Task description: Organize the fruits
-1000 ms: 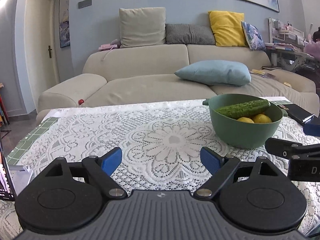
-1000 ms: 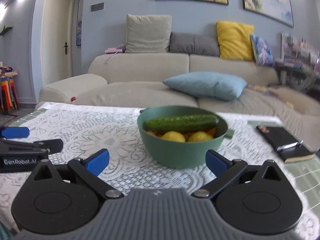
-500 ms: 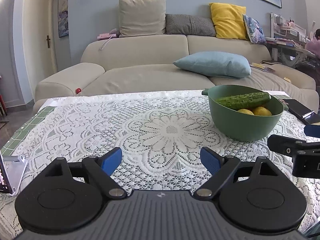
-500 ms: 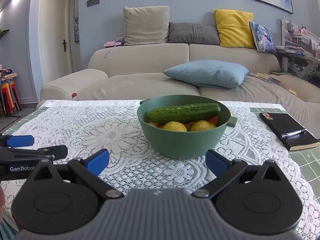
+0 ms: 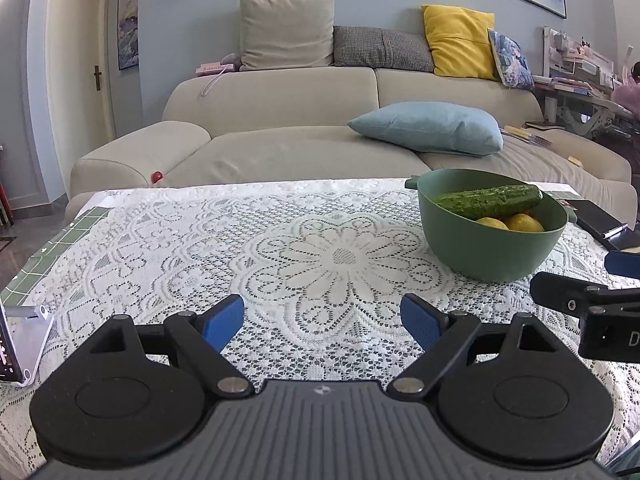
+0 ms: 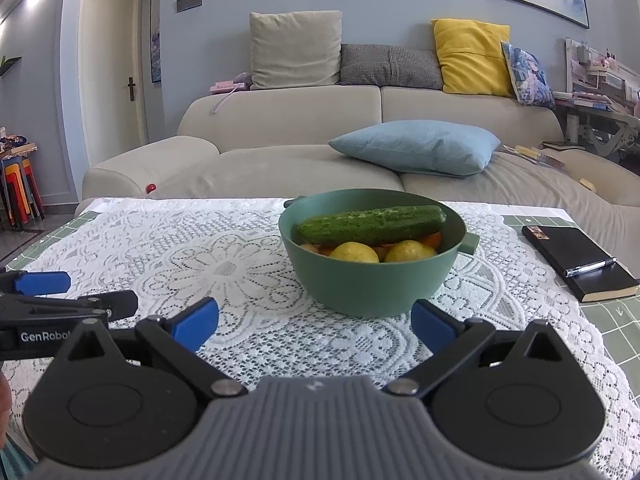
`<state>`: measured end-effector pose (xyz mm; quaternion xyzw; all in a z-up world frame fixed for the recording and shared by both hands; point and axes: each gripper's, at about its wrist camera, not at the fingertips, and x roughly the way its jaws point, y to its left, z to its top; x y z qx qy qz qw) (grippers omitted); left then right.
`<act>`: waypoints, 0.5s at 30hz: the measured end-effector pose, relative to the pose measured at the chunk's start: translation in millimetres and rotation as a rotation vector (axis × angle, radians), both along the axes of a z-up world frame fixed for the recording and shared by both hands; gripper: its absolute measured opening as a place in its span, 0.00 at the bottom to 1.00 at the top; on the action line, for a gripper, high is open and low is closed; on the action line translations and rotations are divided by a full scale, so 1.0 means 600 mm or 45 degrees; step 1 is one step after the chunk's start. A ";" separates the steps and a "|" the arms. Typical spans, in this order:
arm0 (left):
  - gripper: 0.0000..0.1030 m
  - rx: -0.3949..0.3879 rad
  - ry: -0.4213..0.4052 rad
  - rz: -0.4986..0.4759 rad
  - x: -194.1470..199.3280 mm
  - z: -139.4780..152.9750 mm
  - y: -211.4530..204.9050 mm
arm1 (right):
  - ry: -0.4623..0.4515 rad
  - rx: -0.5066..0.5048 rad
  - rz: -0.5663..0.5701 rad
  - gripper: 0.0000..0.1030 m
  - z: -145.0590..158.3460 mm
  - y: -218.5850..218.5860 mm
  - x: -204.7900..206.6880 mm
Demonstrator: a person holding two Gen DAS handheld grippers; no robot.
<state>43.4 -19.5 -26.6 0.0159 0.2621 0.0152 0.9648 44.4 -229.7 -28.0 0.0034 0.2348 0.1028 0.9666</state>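
A green bowl (image 6: 372, 288) stands on the lace-covered table; it also shows at the right of the left wrist view (image 5: 488, 252). In it lie a cucumber (image 6: 372, 224) across the top, two yellow lemons (image 6: 354, 252) under it, and something orange at the back. My right gripper (image 6: 316, 320) is open and empty, just in front of the bowl. My left gripper (image 5: 322, 322) is open and empty over the lace, left of the bowl.
A black notebook with a pen (image 6: 580, 264) lies at the table's right. A white stand (image 5: 28, 344) sits at the left edge. A beige sofa (image 6: 320, 140) with cushions is beyond the table's far edge.
Both views have shifted slightly: the bowl sits a little lower and nearer in each frame than a second ago. Both grippers stay open and empty.
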 end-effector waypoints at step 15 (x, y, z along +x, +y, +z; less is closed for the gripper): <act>1.00 -0.010 0.010 0.010 -0.001 -0.001 0.004 | 0.002 -0.005 0.015 0.96 -0.001 0.006 0.002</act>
